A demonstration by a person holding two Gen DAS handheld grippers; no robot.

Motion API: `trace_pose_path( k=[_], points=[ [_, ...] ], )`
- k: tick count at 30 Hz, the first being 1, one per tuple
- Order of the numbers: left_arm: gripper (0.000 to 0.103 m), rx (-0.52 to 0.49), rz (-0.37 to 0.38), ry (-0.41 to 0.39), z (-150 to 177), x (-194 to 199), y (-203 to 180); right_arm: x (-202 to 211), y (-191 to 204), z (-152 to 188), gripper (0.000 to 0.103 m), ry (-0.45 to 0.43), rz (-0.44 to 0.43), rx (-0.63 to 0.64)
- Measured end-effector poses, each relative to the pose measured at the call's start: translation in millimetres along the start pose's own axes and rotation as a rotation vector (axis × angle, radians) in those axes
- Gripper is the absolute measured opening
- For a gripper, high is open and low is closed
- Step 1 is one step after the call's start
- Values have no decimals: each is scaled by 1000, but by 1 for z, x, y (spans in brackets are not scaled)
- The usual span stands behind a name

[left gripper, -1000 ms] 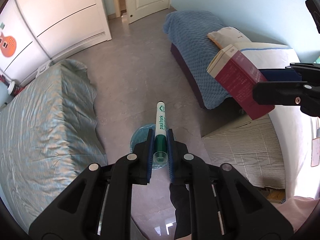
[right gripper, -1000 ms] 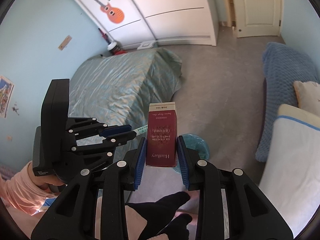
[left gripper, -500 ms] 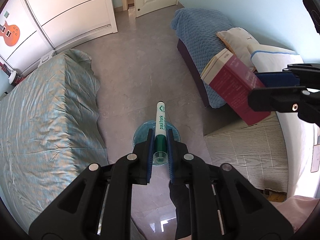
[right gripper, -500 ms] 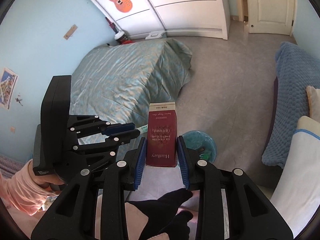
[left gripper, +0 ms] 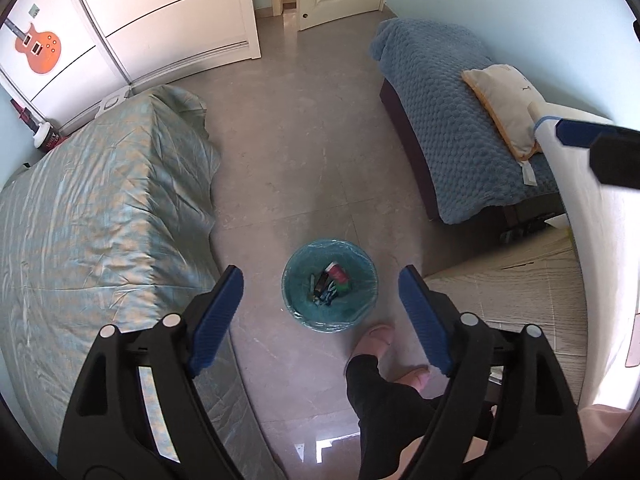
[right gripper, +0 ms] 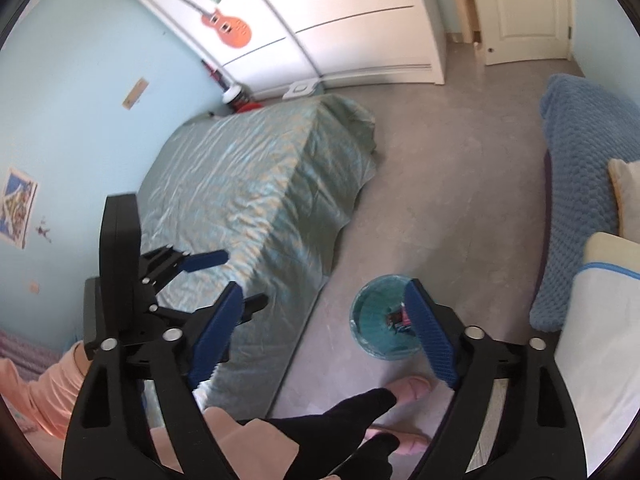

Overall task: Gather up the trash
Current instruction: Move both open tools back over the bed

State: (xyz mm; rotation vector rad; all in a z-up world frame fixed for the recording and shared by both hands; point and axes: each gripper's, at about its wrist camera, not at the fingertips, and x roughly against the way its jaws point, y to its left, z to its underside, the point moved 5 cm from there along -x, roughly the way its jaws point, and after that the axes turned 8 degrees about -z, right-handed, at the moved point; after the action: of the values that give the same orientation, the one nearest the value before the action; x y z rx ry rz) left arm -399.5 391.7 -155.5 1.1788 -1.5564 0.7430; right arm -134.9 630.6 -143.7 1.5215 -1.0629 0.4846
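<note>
A small round bin with a teal liner point(left gripper: 298, 300) stands on the grey floor between two beds. Trash lies inside it, with a dark red carton point(left gripper: 337, 273) and a green marker among it. It also shows in the right wrist view point(right gripper: 370, 316). My left gripper point(left gripper: 322, 316) is open and empty, high above the bin. My right gripper point(right gripper: 328, 332) is open and empty too, above the bin's left side. The right gripper's fingertip point(left gripper: 576, 136) shows at the right edge of the left wrist view. The left gripper point(right gripper: 224, 276) shows at the left in the right wrist view.
A bed with a green cover point(left gripper: 100, 208) is on the left. A bed with a blue blanket point(left gripper: 448, 120) and a pillow point(left gripper: 504, 100) is on the right. A wooden surface point(left gripper: 516, 292) lies right of the bin. The person's slippered feet point(left gripper: 376, 340) stand by the bin.
Both grippers have opened. The marker left my left gripper and the red carton left my right gripper; both now lie in the bin.
</note>
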Motion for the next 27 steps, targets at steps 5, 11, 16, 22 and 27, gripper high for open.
trace_pose_path(
  k=[5, 11, 16, 22, 27],
  points=[
    [85, -2, -5, 6, 1, 2, -3, 10, -11, 2, 88, -14, 9, -27],
    [89, -12, -5, 1, 3, 5, -9, 16, -15, 4, 89, -13, 16, -38],
    [91, -16, -7, 2, 5, 7, -11, 20, -17, 9, 89, -14, 19, -39],
    [95, -43, -17, 2, 7, 13, -19, 27, -18, 16, 89, -29, 23, -55],
    [96, -62, -23, -9, 7, 21, -24, 35, -17, 24, 90, -47, 27, -64]
  ],
)
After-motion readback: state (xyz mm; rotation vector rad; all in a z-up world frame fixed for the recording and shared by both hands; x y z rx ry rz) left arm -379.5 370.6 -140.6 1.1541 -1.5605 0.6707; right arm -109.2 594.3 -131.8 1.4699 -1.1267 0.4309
